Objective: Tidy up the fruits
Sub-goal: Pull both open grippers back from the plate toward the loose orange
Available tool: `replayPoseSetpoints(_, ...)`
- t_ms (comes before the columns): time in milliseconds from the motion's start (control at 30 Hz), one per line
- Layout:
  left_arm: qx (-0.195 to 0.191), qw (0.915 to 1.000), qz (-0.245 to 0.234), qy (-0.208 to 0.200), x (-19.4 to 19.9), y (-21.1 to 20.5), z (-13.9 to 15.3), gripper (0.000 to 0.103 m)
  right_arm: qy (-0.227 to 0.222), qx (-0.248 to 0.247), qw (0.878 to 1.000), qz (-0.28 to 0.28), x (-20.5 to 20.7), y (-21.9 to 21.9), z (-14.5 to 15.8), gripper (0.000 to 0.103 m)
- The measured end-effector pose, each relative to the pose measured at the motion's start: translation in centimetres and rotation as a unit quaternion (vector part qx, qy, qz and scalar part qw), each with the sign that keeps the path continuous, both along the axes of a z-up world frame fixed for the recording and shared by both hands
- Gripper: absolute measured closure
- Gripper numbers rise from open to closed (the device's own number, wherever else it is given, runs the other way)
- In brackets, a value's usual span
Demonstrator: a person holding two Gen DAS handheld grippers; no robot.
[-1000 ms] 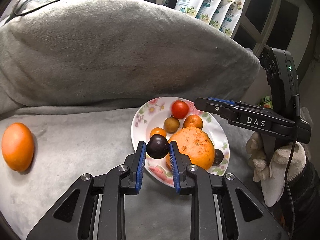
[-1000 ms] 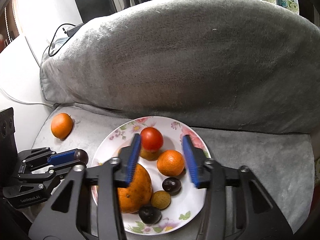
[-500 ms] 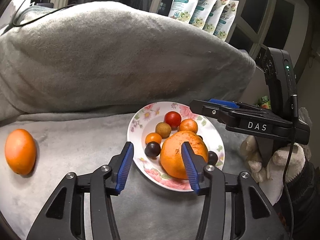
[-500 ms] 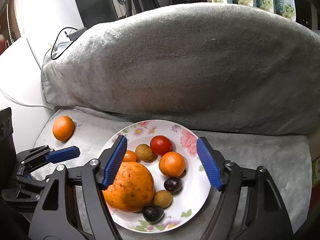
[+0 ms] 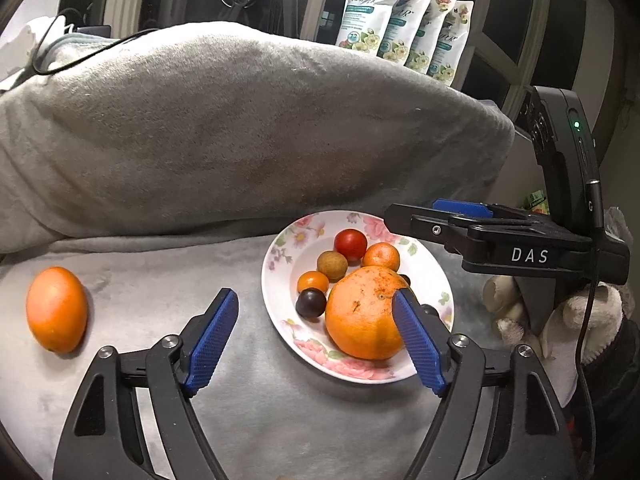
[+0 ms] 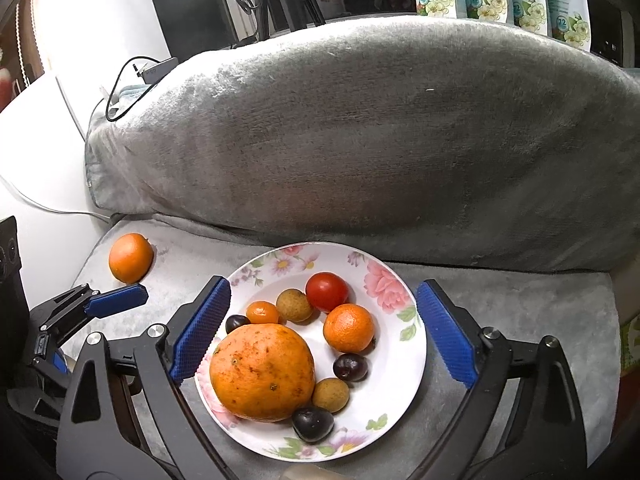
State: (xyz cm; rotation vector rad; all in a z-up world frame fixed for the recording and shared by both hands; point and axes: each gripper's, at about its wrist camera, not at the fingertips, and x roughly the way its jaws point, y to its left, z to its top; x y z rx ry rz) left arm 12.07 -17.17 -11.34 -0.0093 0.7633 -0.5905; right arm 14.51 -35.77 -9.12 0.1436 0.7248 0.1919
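The orange [image 5: 56, 309] is lying alone on the blanket [image 5: 160, 280], left of the plate [image 5: 280, 248], long axis upright in view. Left gripper [image 5: 316, 344], nearer, is gaping empty; right gripper [image 6: 320, 336] is likewise hanging open, empty.

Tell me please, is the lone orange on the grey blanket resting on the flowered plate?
No, the lone orange lies on the grey blanket, apart from the flowered plate.

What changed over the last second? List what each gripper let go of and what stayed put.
The left gripper let go of the dark plum, which now lies on the plate, and drew back with its fingers wide. The right gripper released the tomato onto the plate, opened and backed off. The big orange, the plate's other fruit and the lone orange on the blanket stayed put.
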Motion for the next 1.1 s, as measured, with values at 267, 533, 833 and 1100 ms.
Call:
replayPoseSetpoints(267,0.012,0.9999,0.0,-0.009,-0.5,-0.1,0.3,0.024,-0.001,-0.008,1.0,0.005,-0.2,0.7,0.3,0.007)
replayPoseSetpoints(533,0.011,0.9998,0.005,-0.017,-1.0,0.5,1.1,0.023,-0.007,-0.009,1.0,0.003,-0.7,1.2,0.8,0.007)
replayPoseSetpoints(833,0.005,0.9996,0.016,-0.024,-1.6,2.6,2.0,0.023,-0.018,-0.017,1.0,0.013,-1.2,3.1,1.8,0.007)
replayPoseSetpoints(1100,0.002,0.9991,0.031,-0.029,-2.1,5.0,2.4,0.023,-0.021,-0.013,0.999,0.03,-1.4,5.5,2.3,0.007)
